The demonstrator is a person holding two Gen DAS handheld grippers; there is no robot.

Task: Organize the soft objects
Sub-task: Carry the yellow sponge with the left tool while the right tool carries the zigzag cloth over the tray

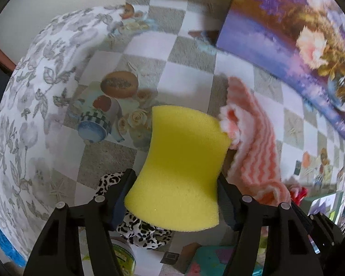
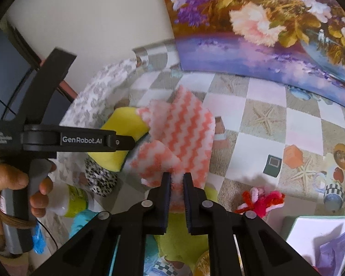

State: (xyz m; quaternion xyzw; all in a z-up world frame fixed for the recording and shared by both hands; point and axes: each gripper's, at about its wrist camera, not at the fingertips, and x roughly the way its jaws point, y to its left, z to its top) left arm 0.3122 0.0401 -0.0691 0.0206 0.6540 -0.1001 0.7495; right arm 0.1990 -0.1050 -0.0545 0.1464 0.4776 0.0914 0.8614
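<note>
1. Between my left gripper's (image 1: 174,195) jaws sits the yellow sponge (image 1: 181,168), squeezed at its waist and held above the checkered tablecloth (image 1: 147,53).
2. My right gripper (image 2: 177,180) is pinched nearly closed on the pink-striped cloth (image 2: 186,128), which touches the sponge's corner.
3. Only the right wrist view shows the hand (image 2: 13,184) carrying the left gripper and the pipe-cleaner bundle (image 2: 262,200).
4. Both views show the leopard-print fabric (image 1: 140,227) under the sponge.

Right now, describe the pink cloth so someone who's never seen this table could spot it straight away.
On the checkered tablecloth, below the big flower painting, the right gripper pinches a fluffy cloth by its edge. It touches the plain yellow sponge; only the cloth has pink-and-white zigzag stripes.
</note>
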